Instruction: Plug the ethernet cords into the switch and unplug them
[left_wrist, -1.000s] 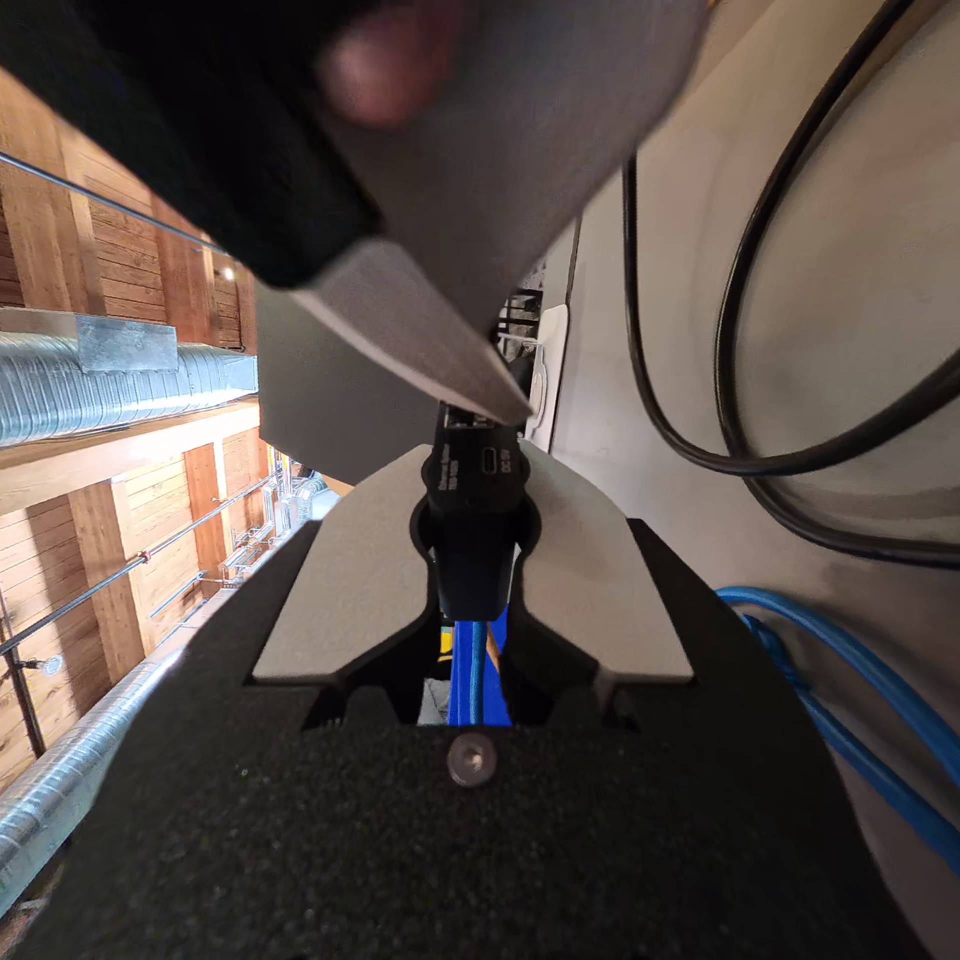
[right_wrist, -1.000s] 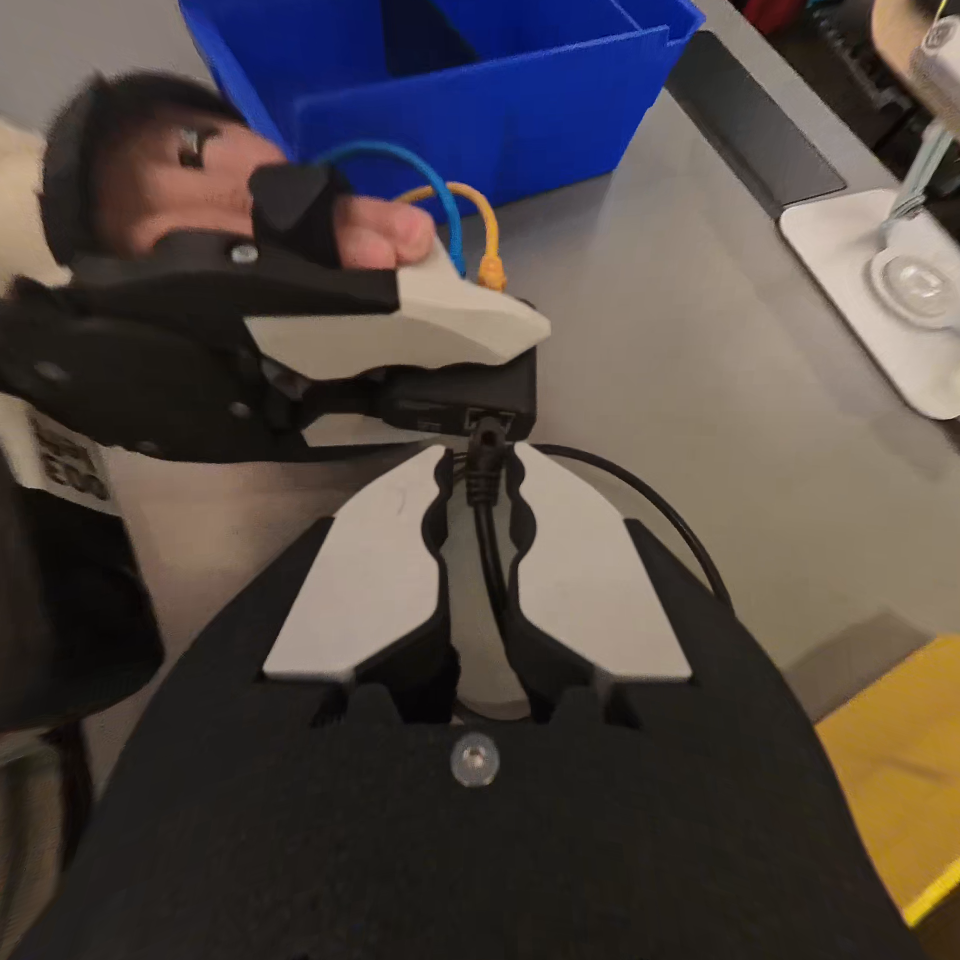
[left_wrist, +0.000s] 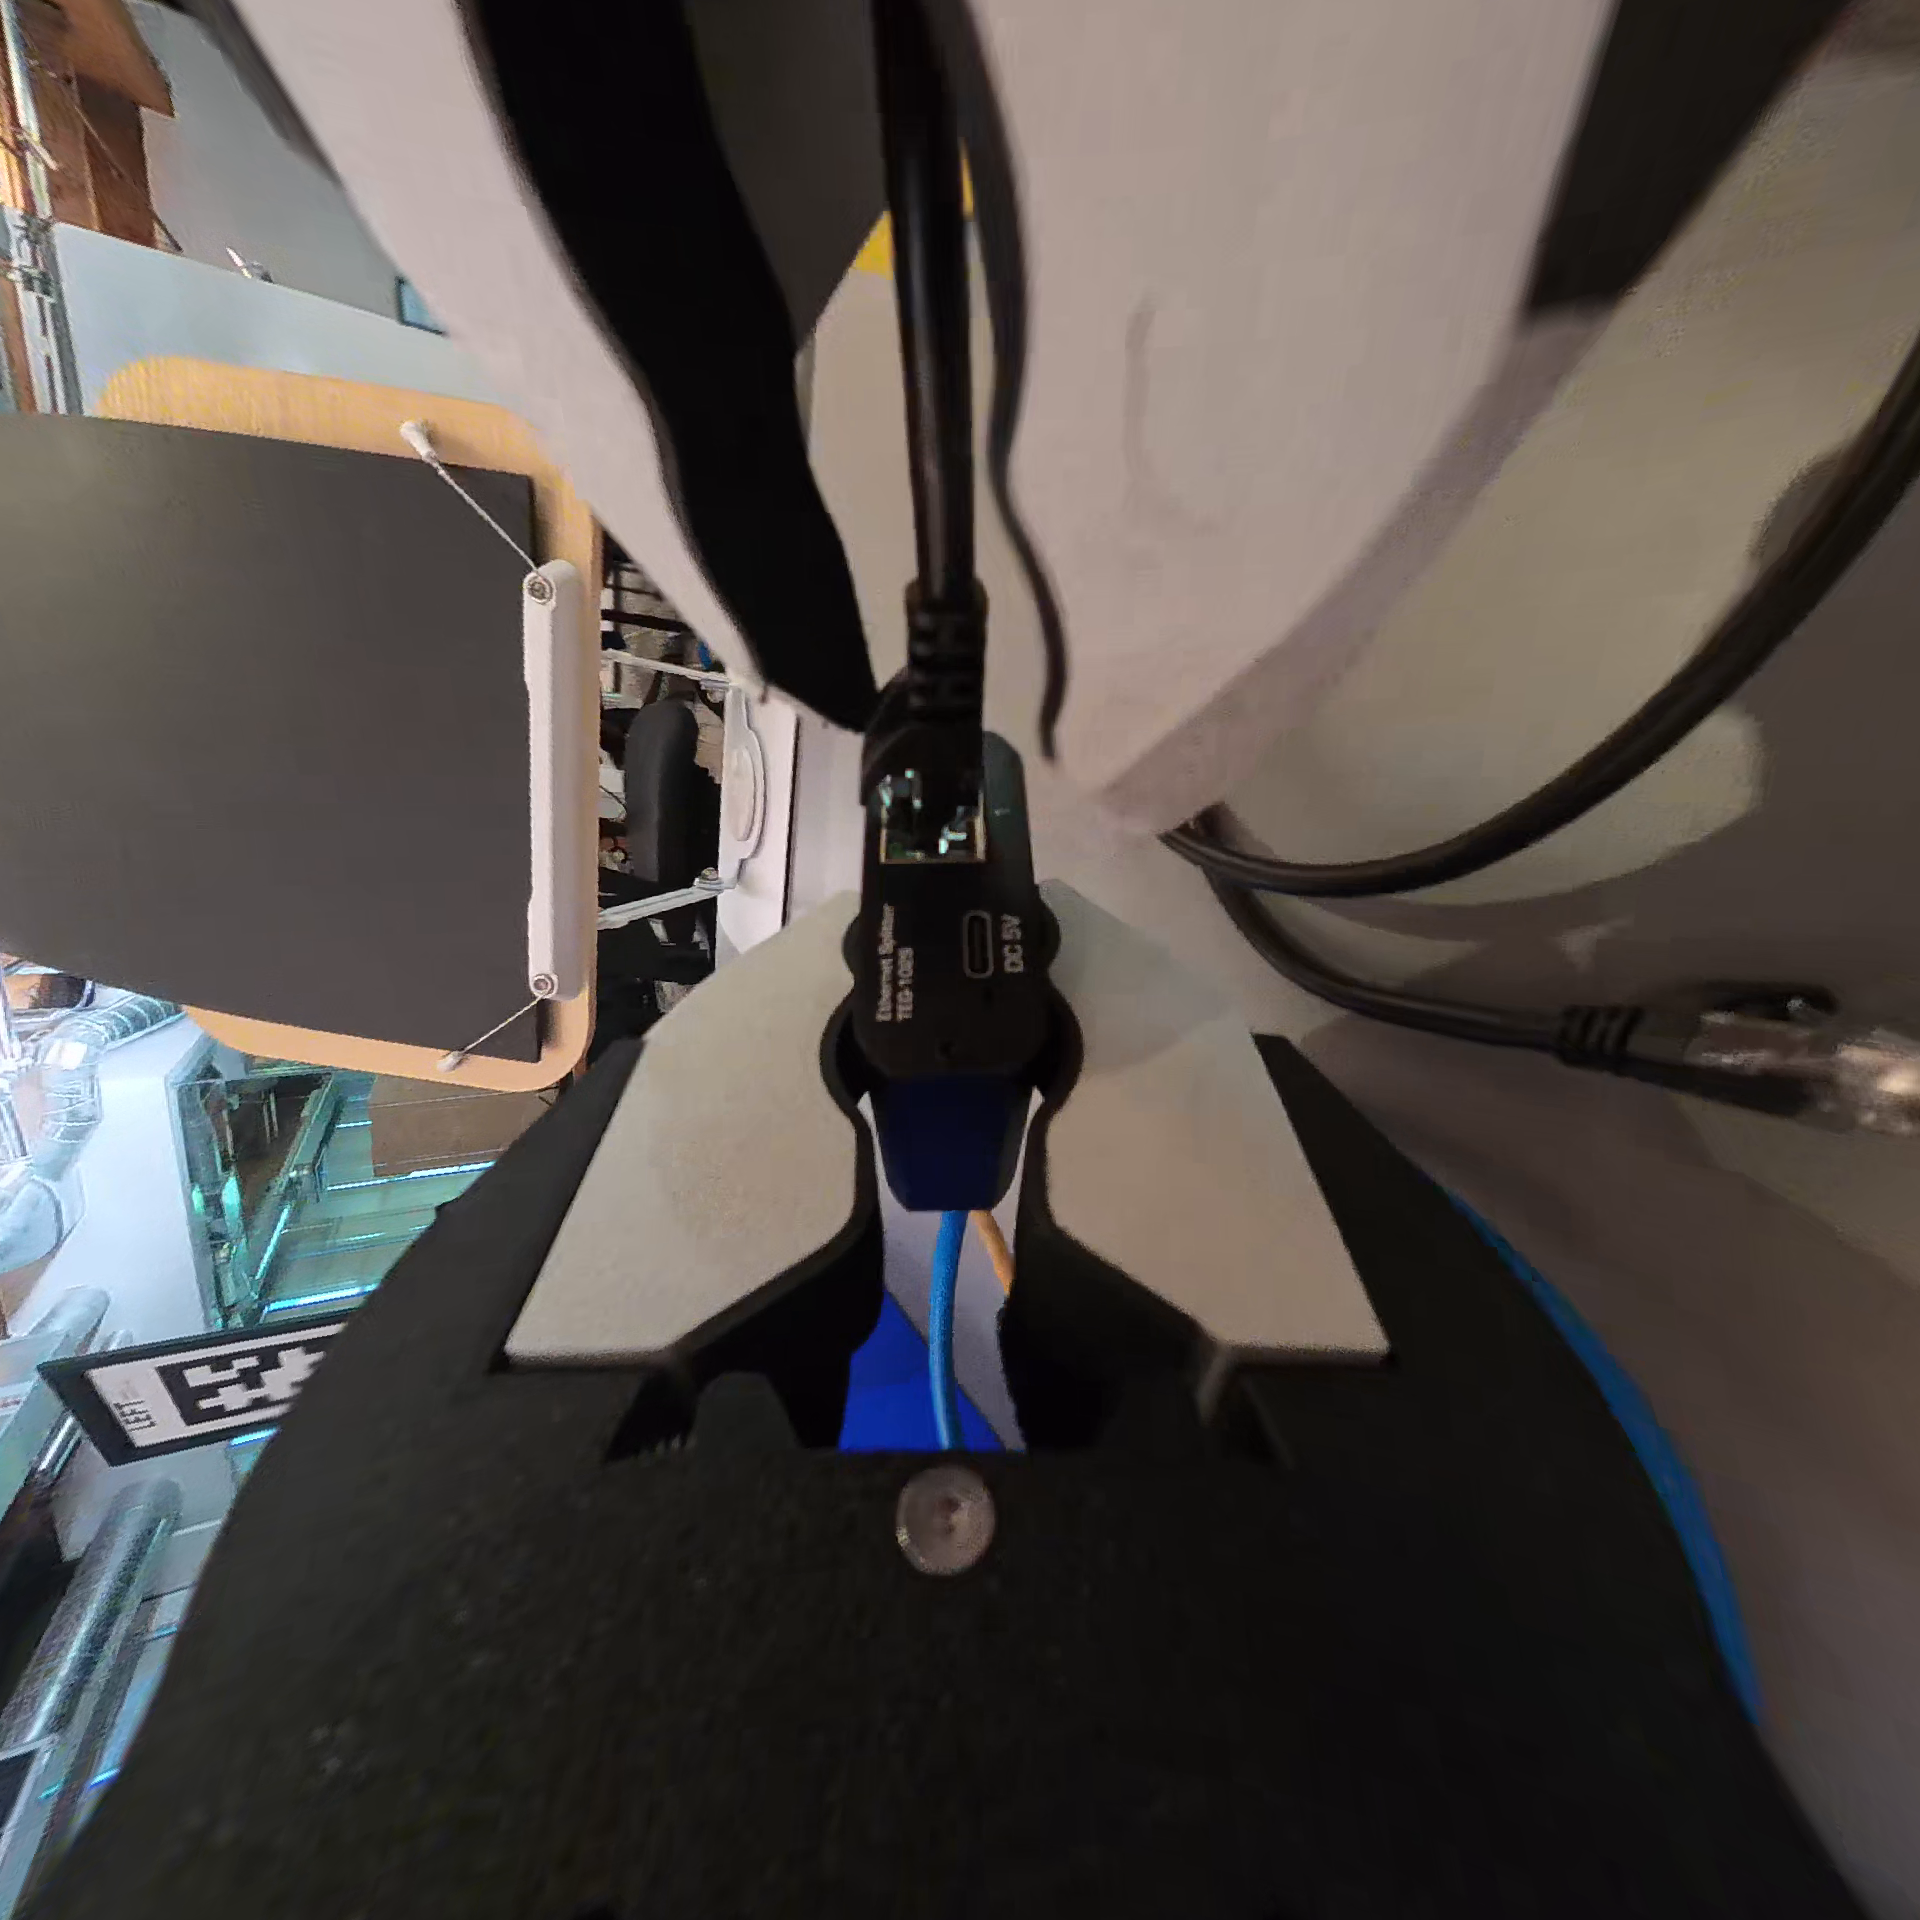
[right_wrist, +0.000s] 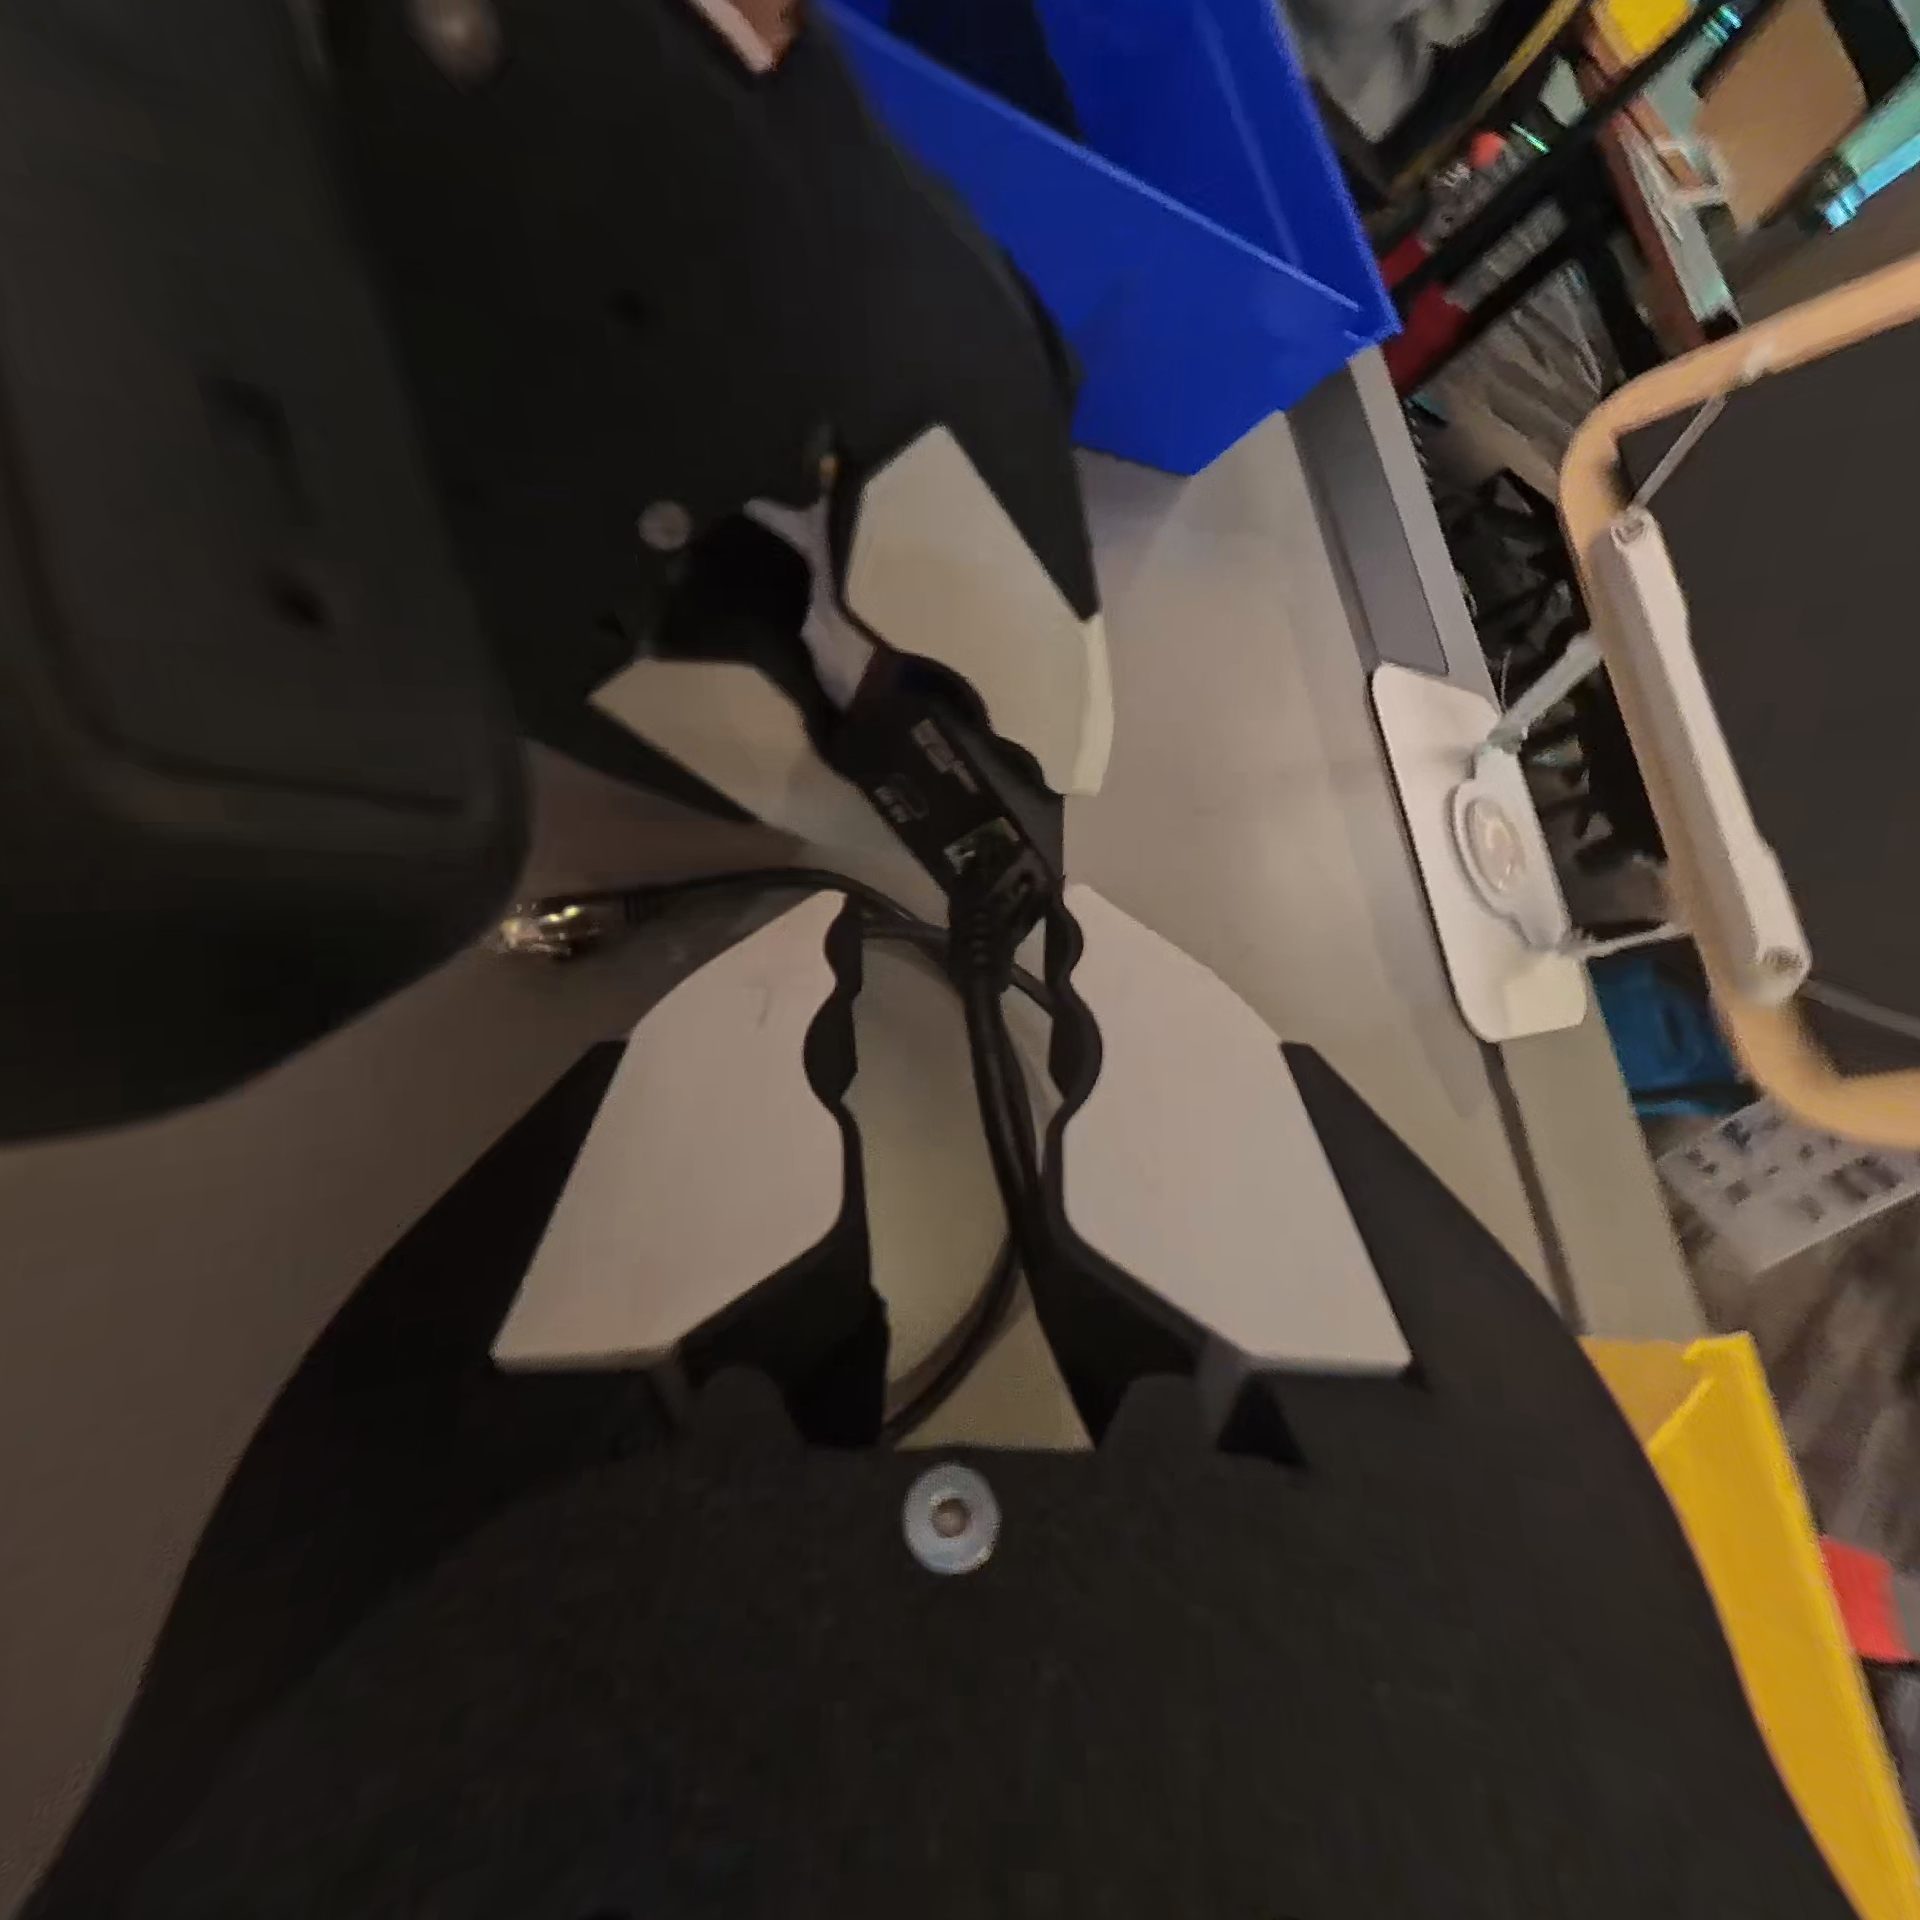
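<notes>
**Switch clamped, black cord plugged into its end**

The left hand-held gripper (left_wrist: 951, 1023) is clenched on the small black switch (left_wrist: 951, 935), its two pale fingers (left_wrist: 727, 1122) pinching the body from both sides. The switch is lifted off the grey worktop (right_wrist: 1226, 644) and sticks out past the fingertips. A black cord (left_wrist: 935, 416) is plugged into the far end of the switch, in one of the two ports there; the port beside it stands empty. From the near end of the switch, a blue cord (left_wrist: 940, 1320) and an orange cord (left_wrist: 995, 1252) run back between the fingers.

The right hand-held gripper (right_wrist: 951, 935) faces the switch (right_wrist: 961, 790) head-on, its tips just short of the plugged end. Its fingers stand apart, with the black cord (right_wrist: 1003, 1081) running between them and lying against the right-hand finger; it is released, not squeezing the cord. The plug (right_wrist: 987, 904) sits in the switch just ahead of those tips.

A second black plug (right_wrist: 551, 920) lies loose on the worktop to the left of the switch, its cord trailing toward the gripper. Beyond the switch stands a blue bin (right_wrist: 1143, 260). To the right of the switch, near the worktop's edge, lies a white plate with a round fitting (right_wrist: 1475, 831), and a yellow bin (right_wrist: 1745, 1558) sits nearer, at the right-hand corner.
</notes>
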